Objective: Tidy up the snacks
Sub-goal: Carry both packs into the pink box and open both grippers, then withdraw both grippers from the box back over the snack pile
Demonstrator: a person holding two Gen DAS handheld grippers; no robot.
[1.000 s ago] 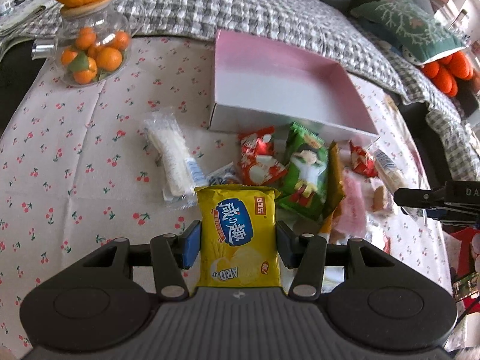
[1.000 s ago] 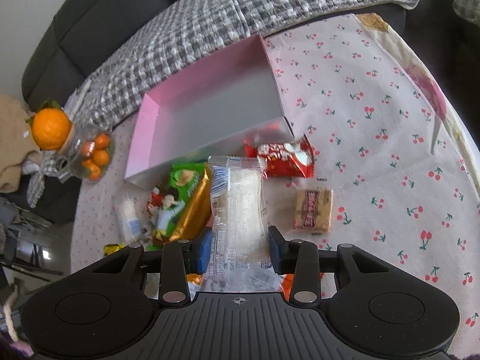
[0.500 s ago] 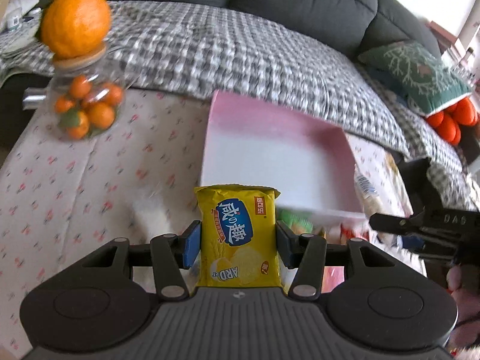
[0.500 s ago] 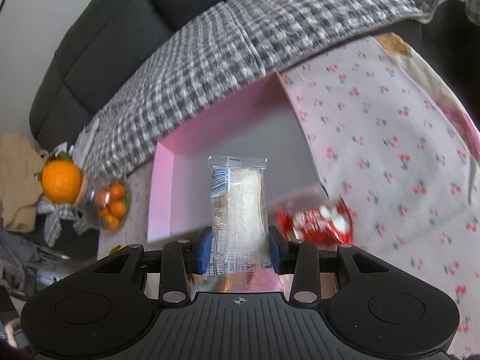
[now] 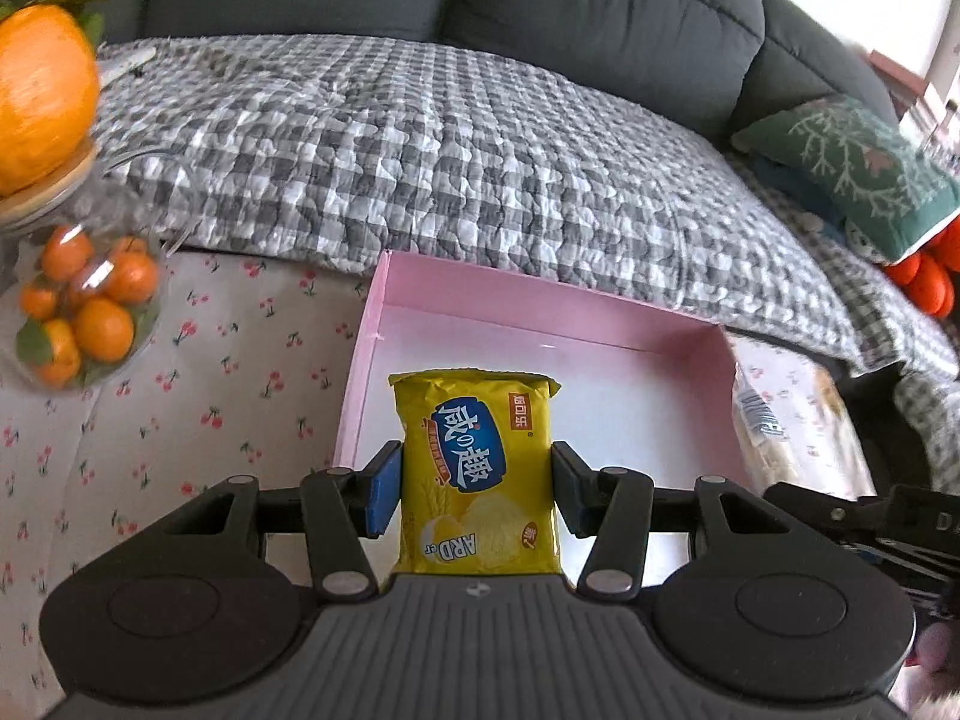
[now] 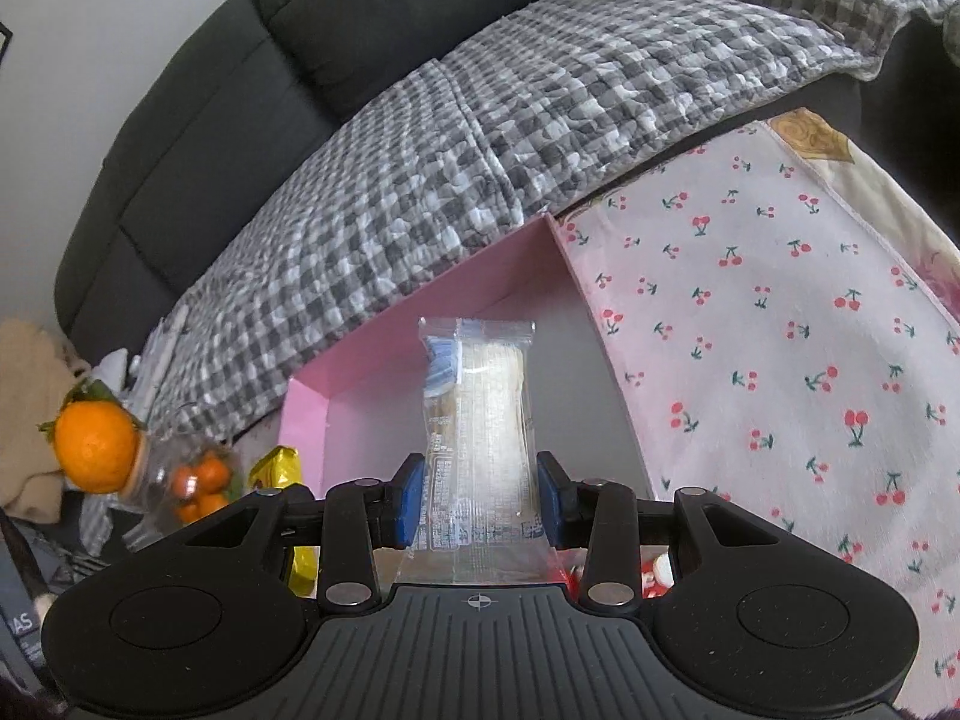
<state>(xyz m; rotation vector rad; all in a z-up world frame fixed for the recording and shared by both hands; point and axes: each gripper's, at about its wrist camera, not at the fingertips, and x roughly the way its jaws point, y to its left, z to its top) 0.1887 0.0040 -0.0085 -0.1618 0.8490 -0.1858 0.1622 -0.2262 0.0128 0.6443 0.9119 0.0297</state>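
My left gripper (image 5: 477,495) is shut on a yellow cracker packet (image 5: 477,468) and holds it over the near part of the open pink box (image 5: 540,306). My right gripper (image 6: 478,501) is shut on a clear packet of white rice crackers (image 6: 480,420) and holds it over the same pink box (image 6: 420,330), whose grey floor is bare. In the left wrist view the clear packet (image 5: 759,420) and the right gripper (image 5: 864,516) show at the box's right side. The yellow packet (image 6: 279,468) shows at lower left in the right wrist view.
A glass jar of small oranges (image 5: 84,312) with a big orange (image 5: 42,96) on its lid stands left of the box. A grey checked blanket (image 5: 450,150) on a dark sofa lies behind. A green cushion (image 5: 852,168) sits far right. Cherry-print cloth (image 6: 780,330) covers the table.
Both grippers have lifted their packets from the snack pile and carried them forward over the pink box. The loose snacks on the cloth have dropped out of view.
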